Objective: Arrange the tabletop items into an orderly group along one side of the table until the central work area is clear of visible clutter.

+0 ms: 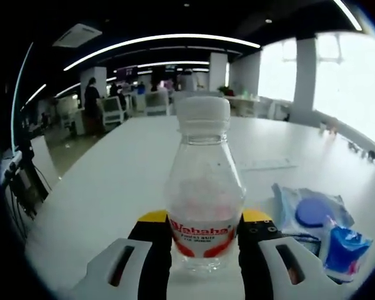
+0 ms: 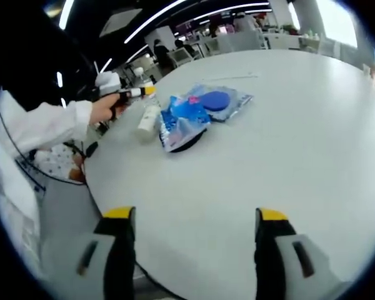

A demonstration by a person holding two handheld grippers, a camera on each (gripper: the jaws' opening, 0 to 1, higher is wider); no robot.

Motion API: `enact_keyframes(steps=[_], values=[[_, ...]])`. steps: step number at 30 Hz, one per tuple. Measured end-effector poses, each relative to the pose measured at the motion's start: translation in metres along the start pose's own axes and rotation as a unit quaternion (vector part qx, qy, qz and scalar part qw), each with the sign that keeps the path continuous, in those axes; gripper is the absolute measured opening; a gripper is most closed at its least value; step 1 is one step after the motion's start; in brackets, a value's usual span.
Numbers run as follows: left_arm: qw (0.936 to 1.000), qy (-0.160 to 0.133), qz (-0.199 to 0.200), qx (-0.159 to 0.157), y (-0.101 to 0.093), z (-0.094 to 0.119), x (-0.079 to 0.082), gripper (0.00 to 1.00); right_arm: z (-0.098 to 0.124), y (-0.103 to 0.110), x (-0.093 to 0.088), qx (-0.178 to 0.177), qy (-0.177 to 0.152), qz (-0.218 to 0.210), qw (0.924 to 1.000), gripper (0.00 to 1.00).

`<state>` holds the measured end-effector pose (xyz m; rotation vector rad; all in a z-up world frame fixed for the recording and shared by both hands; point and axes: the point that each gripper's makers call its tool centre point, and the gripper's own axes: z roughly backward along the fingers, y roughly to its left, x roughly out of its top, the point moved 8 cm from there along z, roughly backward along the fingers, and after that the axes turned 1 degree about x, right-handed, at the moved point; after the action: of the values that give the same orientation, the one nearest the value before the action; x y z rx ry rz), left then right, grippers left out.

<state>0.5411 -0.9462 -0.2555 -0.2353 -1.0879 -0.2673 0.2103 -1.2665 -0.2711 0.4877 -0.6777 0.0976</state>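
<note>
Between the jaws of the left gripper (image 1: 203,250) stands a clear plastic bottle (image 1: 204,194) with a white cap and a red-lettered label, upright on the white worktop (image 1: 106,181); the yellow-tipped jaws close against its lower body on both sides, holding it. Just to the right of those jaws, in the left gripper view, lie a clear packet with a round blue disc (image 1: 312,211) inside and, nearer, a blue plastic packet (image 1: 345,248), the two touching or overlapping at their edges. Beyond the bottle the worktop runs bare toward a room with desks, chairs and a standing person far off. Ahead of the right gripper (image 2: 197,234), whose jaws stand wide apart with nothing between them, the same worktop stretches out; well ahead and slightly to the left of these jaws sit the blue packet and the disc packet together, the blue one resting partly on a dark rim beneath it. Left of the packets, a hand (image 2: 105,107) in a white sleeve (image 2: 40,125) holds the left gripper on the bottle near the worktop's edge.
</note>
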Motion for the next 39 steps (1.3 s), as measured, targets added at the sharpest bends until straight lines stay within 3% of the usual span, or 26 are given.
enact_keyframes(steps=[19,39], values=[[1.0000,-0.002,0.002,0.003,-0.005,0.016,-0.011,0.37,0.001,0.003,-0.001,0.005,-0.007,-0.002,1.0000,0.77],[0.9999,-0.002,0.003,0.010,-0.006,0.016,-0.011,0.38,-0.006,0.010,-0.002,0.013,0.001,0.004,0.9999,0.77]])
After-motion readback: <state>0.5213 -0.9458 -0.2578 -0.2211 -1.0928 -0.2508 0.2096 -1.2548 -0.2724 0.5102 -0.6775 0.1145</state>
